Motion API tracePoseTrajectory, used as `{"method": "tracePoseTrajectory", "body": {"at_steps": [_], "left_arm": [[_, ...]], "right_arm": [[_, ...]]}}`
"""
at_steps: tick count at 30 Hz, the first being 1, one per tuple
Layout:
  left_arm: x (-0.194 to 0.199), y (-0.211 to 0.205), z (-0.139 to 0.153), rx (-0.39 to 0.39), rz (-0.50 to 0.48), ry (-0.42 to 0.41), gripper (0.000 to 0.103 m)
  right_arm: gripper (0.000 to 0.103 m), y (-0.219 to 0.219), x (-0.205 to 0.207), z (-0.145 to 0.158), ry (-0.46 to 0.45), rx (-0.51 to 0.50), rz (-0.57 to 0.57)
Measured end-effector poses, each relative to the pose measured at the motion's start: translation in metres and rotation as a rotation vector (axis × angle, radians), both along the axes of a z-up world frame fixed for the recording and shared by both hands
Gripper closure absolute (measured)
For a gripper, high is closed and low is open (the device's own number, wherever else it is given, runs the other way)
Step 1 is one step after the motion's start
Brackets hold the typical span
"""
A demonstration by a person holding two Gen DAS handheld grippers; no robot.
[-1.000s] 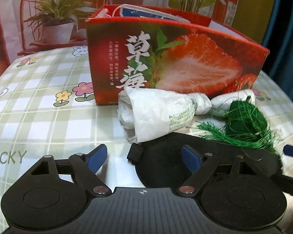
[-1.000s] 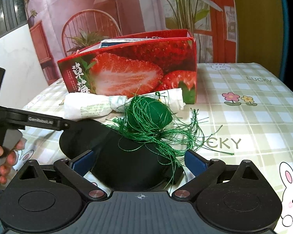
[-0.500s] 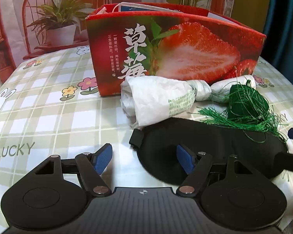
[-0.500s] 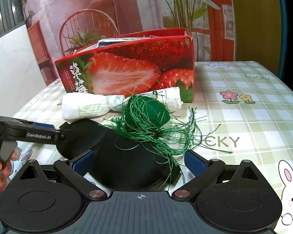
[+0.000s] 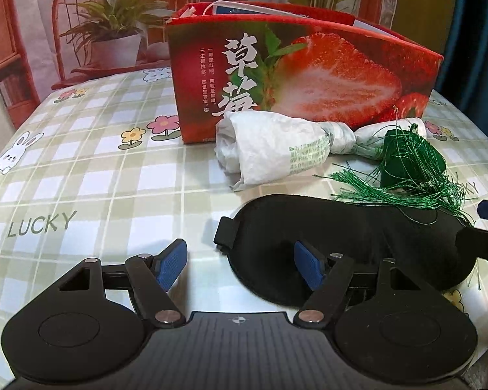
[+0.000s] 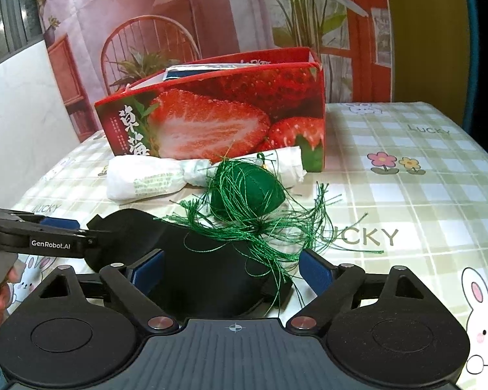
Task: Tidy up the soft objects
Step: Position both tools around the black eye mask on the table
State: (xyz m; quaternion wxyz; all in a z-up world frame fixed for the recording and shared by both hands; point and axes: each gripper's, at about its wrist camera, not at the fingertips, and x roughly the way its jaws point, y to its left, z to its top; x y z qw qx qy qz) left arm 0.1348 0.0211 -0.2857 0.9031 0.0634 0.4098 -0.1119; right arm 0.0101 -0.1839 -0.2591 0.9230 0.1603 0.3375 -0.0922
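A black sleep mask [image 5: 358, 237] lies flat on the checked tablecloth; it also shows in the right wrist view [image 6: 195, 260]. A green tasselled pouch [image 5: 410, 162] rests at its far edge, threads spilling over it, also in the right wrist view [image 6: 247, 188]. A knotted white plastic bag [image 5: 276, 149] lies behind, against the red strawberry box [image 5: 309, 74]. My left gripper [image 5: 240, 263] is open at the mask's left end, its right finger over the mask. My right gripper [image 6: 232, 269] is open around the mask's other end.
The strawberry box [image 6: 218, 120] stands open-topped at the back with papers inside. The table's edge curves off at left [image 5: 3, 149] and right [image 6: 478, 136]. A printed backdrop with chair and plants hangs behind. The left gripper's arm [image 6: 39, 237] reaches in at left.
My left gripper has drawn back and shifted left, so the mask's left end and strap tab show in front of it. The right gripper has stayed nearly still.
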Motion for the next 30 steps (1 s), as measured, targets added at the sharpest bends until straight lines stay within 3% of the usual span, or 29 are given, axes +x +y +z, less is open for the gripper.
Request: {"method": "tracePoseTrajectory", "body": {"at_steps": [11, 30], "left_arm": [[-0.009, 0.007, 0.000, -0.017, -0.006, 0.011, 0.028], [-0.014, 0.010, -0.001, -0.020, -0.016, -0.005, 0.028]], "right_arm": [[0.022, 0.008, -0.005, 0.013, 0.039, -0.008, 0.011], [0.032, 0.000, -0.003, -0.004, 0.145, 0.108, 0.002]]}}
